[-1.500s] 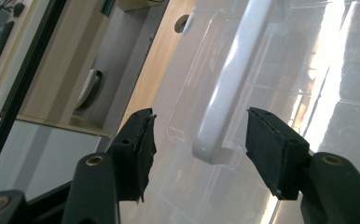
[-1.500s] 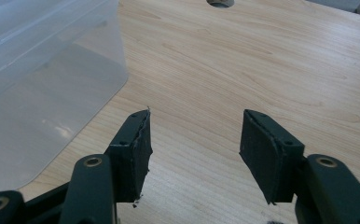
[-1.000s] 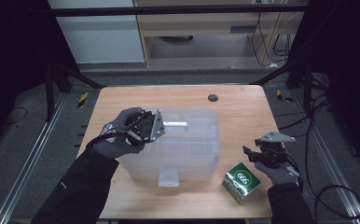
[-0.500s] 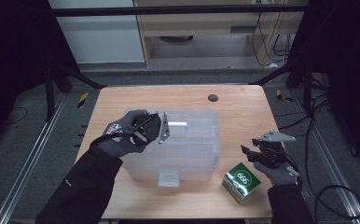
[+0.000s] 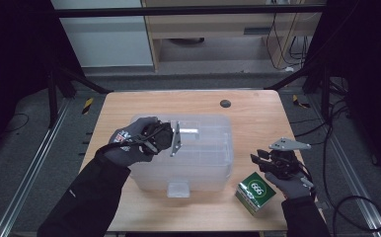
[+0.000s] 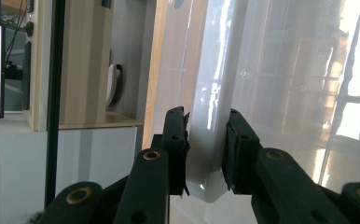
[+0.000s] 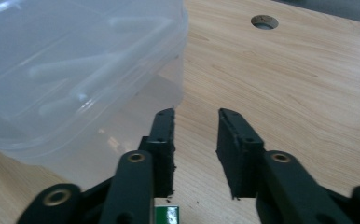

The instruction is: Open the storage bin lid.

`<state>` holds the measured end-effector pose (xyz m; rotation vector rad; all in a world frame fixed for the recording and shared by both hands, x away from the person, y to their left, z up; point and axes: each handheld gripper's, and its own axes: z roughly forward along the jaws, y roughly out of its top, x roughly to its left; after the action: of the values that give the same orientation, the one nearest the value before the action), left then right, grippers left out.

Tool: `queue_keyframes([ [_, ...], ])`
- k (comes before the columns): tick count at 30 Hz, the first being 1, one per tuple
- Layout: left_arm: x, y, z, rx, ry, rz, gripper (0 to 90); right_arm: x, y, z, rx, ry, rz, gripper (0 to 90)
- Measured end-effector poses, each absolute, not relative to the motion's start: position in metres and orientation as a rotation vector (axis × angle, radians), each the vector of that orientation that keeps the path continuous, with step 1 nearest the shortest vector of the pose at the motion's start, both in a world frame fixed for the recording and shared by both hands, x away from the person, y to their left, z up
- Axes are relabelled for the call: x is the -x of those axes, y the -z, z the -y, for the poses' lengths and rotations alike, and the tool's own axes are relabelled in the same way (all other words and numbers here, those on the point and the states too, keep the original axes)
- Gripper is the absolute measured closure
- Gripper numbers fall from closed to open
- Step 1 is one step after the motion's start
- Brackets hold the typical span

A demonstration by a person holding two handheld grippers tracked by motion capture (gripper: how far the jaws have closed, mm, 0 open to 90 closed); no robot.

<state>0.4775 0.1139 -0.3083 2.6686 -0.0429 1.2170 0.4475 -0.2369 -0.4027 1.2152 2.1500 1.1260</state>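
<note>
A clear plastic storage box (image 5: 203, 153) with its lid on stands mid-table. My left gripper (image 5: 178, 137) lies on its side over the lid's left part. Its jaws have just been closing, and they are now shut on a white ridge of the lid (image 6: 207, 154), with both pads against it. My right gripper (image 5: 257, 160) hovers right of the box, just above a green carton (image 5: 256, 191). In the right gripper view the right gripper (image 7: 196, 126) has also just been closing but stands open, with only bare wood between its jaws. The carton's green edge (image 7: 166, 217) peeks out below.
The wooden table (image 5: 257, 118) has a round cable hole (image 5: 225, 103) at the back. A latch (image 5: 178, 189) sits on the box's front wall. Dark metal frame legs and cables stand around the table, with a cabinet behind it.
The left gripper's jaws have narrowed onto the lid's ridge. The right gripper has risen slightly above the green carton and its jaws have come closer together.
</note>
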Motion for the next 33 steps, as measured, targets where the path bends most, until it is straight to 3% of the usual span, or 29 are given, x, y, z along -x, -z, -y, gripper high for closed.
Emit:
queue_keyframes([
  [5,-0.477,0.308,-0.115,-2.659,-1.220,0.038,72.6,-0.445,0.400,0.235,-1.212,-1.155,-2.186,80.2],
  [12,-0.478,0.308,-0.114,-2.640,-1.238,0.026,72.5,-0.443,0.398,0.232,-1.220,-1.163,-2.229,89.5],
  [33,-0.495,0.295,-0.114,-2.567,-1.274,-0.064,70.6,-0.438,0.397,0.226,-1.186,-1.223,-2.241,90.0],
])
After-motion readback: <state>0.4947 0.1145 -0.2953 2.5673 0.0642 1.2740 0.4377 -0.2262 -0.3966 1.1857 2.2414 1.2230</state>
